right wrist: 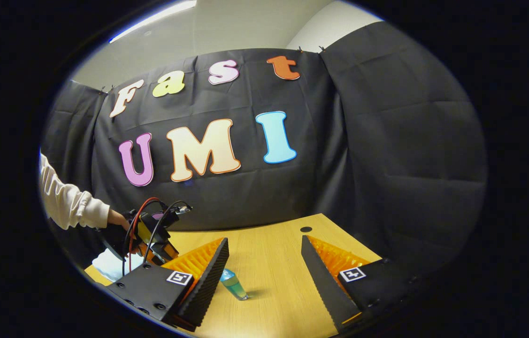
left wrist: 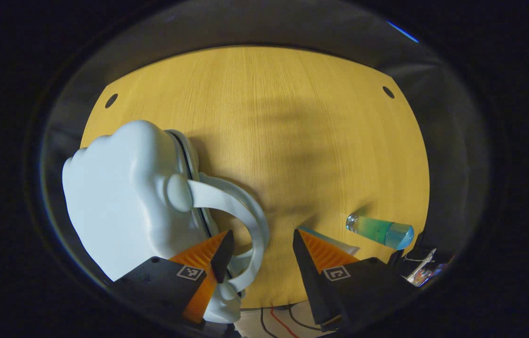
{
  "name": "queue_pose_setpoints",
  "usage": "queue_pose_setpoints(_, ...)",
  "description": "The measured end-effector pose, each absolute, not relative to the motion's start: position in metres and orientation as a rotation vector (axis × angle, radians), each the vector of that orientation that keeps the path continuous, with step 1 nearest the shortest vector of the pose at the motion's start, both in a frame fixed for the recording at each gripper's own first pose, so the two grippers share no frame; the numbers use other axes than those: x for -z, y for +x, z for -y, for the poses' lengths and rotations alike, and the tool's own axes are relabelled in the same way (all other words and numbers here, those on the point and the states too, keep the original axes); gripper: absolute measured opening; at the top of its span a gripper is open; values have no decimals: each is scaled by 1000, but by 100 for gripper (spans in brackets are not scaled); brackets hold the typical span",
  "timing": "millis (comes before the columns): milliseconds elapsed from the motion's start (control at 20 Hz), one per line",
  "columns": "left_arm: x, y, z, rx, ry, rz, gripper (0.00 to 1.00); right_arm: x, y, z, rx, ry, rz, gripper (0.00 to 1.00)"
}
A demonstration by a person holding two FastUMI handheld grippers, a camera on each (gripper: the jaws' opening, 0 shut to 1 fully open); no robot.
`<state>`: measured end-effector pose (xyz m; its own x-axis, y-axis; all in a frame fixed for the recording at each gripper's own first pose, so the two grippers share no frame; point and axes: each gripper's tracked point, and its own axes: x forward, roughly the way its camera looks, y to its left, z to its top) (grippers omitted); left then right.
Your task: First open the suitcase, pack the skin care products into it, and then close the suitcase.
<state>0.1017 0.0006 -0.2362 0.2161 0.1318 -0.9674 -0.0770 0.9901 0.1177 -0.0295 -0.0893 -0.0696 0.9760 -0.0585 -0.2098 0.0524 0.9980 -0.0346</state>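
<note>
Beside the closed suitcase, the left gripper gapes wide around its handle, grasping nothing.

Setting: recording booth, staged rather than domestic. Evidence: black cloth wall clipped up in creased panels behind the far edge of a pale wood tabletop; plain white room wall and ceiling light strip above the cloth; cable holes at the tabletop's far corners.

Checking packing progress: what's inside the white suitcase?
Nothing can be seen inside: the white suitcase lies shut on the wooden table, its shell hiding the interior. A blue-green bottle lies outside.
</note>
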Motion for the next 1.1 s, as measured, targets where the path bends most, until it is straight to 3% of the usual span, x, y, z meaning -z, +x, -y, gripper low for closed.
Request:
queue_pose_setpoints(300,254,108,-9,-164,86,-1413,60,70,-31,101,67,-52,-216,98)
queue_pose_setpoints(500,261,109,-14,-176,98,-1420,34,69,-33,105,77,-59,-219,98)
queue_pose_setpoints(750,269,111,-12,-173,56,-1422,26,68,-35,108,81,-78,-221,98)
queue_pose_setpoints(900,266,112,-10,-162,32,-1398,13,67,-37,110,85,-88,-215,97)
queue_pose_setpoints(1100,252,115,-2,-138,-10,-1347,9,67,-37,108,79,-87,-215,95)
